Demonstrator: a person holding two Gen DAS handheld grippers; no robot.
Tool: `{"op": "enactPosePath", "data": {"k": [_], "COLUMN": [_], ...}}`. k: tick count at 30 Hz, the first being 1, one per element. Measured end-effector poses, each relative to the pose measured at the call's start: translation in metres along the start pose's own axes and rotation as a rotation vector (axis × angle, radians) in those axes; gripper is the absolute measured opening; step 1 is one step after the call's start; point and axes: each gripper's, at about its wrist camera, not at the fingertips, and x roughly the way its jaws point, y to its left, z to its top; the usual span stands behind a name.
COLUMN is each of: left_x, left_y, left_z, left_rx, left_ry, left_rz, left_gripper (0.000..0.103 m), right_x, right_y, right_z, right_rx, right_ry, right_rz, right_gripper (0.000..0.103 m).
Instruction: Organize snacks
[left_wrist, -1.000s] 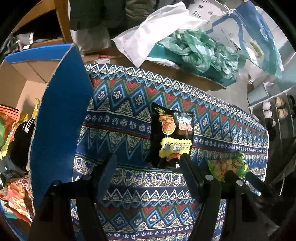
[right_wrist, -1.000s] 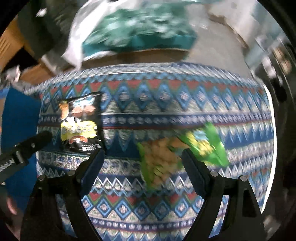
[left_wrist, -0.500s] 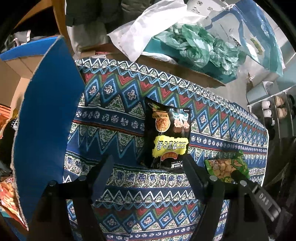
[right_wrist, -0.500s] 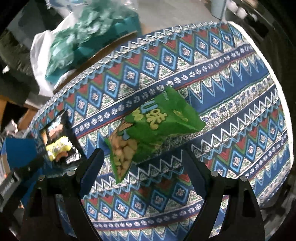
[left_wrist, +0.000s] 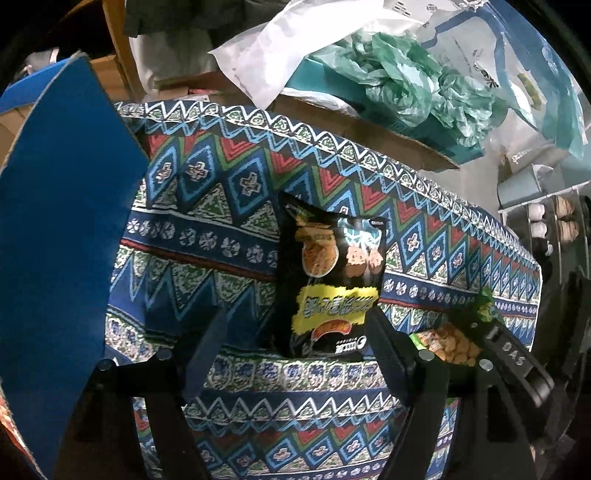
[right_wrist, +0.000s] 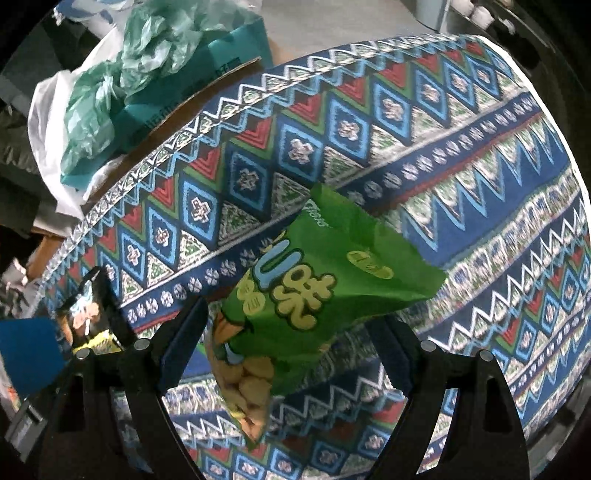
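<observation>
A black snack bag (left_wrist: 330, 284) with a yellow label lies on the patterned tablecloth (left_wrist: 221, 206). My left gripper (left_wrist: 295, 339) is open, its fingers on either side of the bag's near end. A green snack bag (right_wrist: 310, 295) lies to the right; it also shows in the left wrist view (left_wrist: 450, 339). My right gripper (right_wrist: 288, 332) is open, and the green bag's lower part lies between its fingers. The black bag shows at the left of the right wrist view (right_wrist: 88, 314).
A blue cardboard box flap (left_wrist: 55, 240) stands at the table's left. Behind the table are a white plastic bag (left_wrist: 295, 48), crumpled green bags (left_wrist: 406, 81) on a teal box, and a shelf (left_wrist: 546, 221) at the right.
Both grippers have moved closer to their bags. The right gripper swung right and down over the green bag, which now lies between its fingers. Both stay open.
</observation>
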Motion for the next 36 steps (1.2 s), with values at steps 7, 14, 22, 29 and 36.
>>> {"op": "enactPosePath", "data": {"k": [7,14,22,29,36], "left_x": [0.006,0.022,0.031,0.041,0.037], "left_y": [-0.011,-0.023,-0.039,-0.058,-0.064], "left_z": [0.005,0.002,0.004,0.004,0.0], "left_rx": [-0.021,-0.031,-0.019,0.044,0.105], "left_ry": [0.003,0.026,0.003,-0.027,-0.082], "left_rz": [-0.031,-0.032,0.018,0.113,0.162], "left_gripper": [0.083,0.083,0.09,0.093,0.056], "right_x": [0.022,0.029,0.03,0.019,0.003], "right_y": [0.025,0.043,0.06,0.059,0.042], "right_z": [-0.001,-0.018,-0.034,-0.045,-0.045], "right_rx": [-0.058,-0.164,-0.271,-0.318,-0.316], "right_ry": [0.012,-0.012,-0.031,-0.046,-0.057], "right_rz": [-0.032,-0.063,-0.046,-0.044,-0.027], "right_gripper": [0.085,0.081,0.064,0.063,0.063]}}
